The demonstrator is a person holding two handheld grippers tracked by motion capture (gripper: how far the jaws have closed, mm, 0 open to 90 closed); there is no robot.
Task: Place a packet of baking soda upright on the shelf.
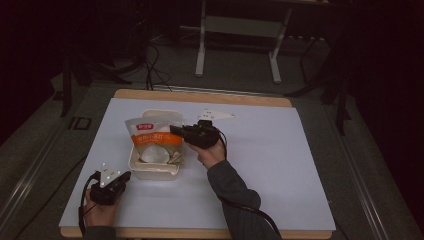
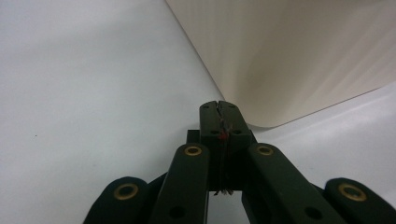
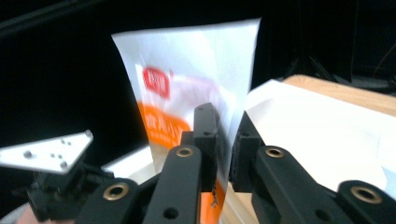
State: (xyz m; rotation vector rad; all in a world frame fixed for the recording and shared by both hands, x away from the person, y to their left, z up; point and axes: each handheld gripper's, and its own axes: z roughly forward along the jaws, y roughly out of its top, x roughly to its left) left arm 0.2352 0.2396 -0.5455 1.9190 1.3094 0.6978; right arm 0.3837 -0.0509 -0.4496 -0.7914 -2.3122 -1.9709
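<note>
A test or recording room, not a home. The table [image 1: 310, 165] is a wooden board covered with a plain white sheet, standing alone on a grey carpeted floor [image 1: 40, 145]. Beyond it stands a bare metal frame on two legs [image 1: 240, 30] (likely another bench; its top is cut off). Dark cables [image 1: 152, 65] lie loose on the floor behind the table. The surroundings are unlit and black; light falls on the table alone.
</note>
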